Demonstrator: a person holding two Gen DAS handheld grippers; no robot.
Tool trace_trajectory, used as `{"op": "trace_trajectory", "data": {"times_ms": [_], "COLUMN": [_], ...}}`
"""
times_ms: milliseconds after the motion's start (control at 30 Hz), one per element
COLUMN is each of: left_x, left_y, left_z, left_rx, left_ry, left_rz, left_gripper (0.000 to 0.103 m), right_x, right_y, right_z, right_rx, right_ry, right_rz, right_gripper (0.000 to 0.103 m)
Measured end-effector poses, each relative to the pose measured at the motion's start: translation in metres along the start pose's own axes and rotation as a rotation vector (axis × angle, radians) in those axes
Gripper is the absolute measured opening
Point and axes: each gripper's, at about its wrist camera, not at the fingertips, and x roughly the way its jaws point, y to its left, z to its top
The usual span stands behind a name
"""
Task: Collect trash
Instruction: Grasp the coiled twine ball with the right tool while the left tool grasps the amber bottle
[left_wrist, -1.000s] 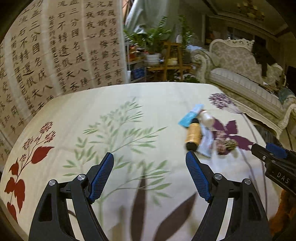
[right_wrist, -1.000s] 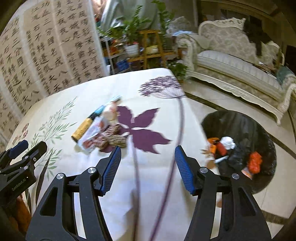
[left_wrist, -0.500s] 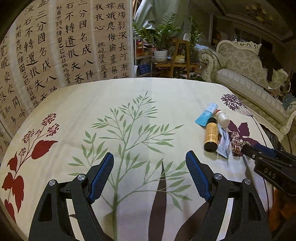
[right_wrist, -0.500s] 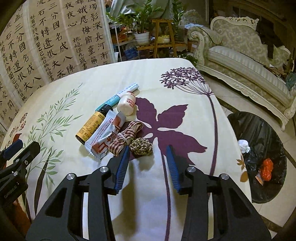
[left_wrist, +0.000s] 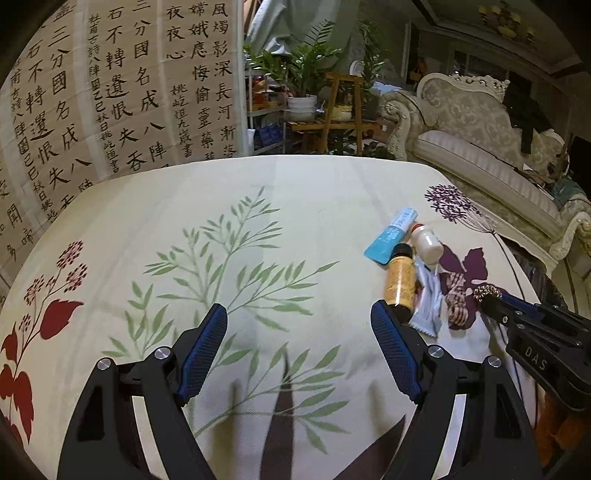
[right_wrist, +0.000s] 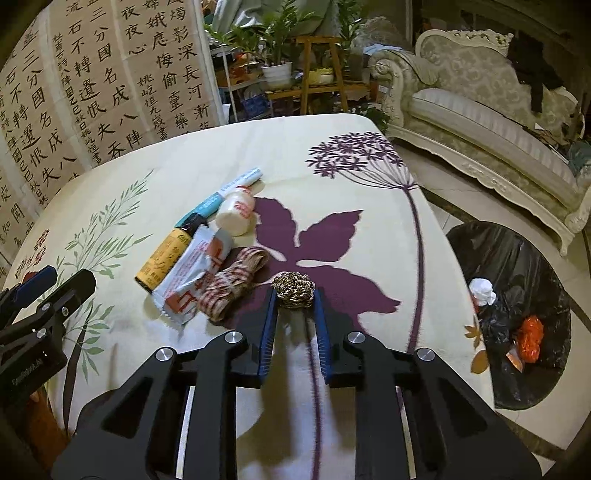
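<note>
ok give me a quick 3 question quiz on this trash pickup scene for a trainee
1. True or false: the right gripper is shut on the knotted rope ball.
2. Which lies against the yellow bottle? A) wrapper B) orange bag C) potted plant
3. Fill in: the left gripper hangs open over the ____ leaf print on the tablecloth.

Key: 1 true; 2 A; 3 green

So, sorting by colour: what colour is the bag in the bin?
Black bag; clearest in the right wrist view.
</note>
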Motion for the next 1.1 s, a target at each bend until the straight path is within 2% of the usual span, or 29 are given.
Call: {"op": "trace_trajectory", "data": {"times_ms": [433,833,1033,1100], "left_x": [0.031,0.05,0.05,0.052], "left_y": [-0.035,-0.043,-0.048,-0.051], "left_z": [0.019,0.026,0.028,0.027], "left_rx": [0.096,0.134,0.156,0.162], "left_ry": [0.043,0.09,0.09,0.096], "left_rz": [-0.053,-0.086,-0.112,-0.113], "left_gripper": [0.078,0.077,0.064,0.056], "right_x": [0.003,0.003,0.004,0.004], "right_y": [-0.019,-0.025,-0.024,-0.025], "right_z": [0.002,0.002,0.002,0.002], "right_rx": [0.036,0.051,0.057,0.057], "right_ry": [0.001,0.002,0.003,0.003], "right_rz": [0.008,0.028,0.034,0.035], "right_gripper": [0.02,0.02,0.02,0.02]}}
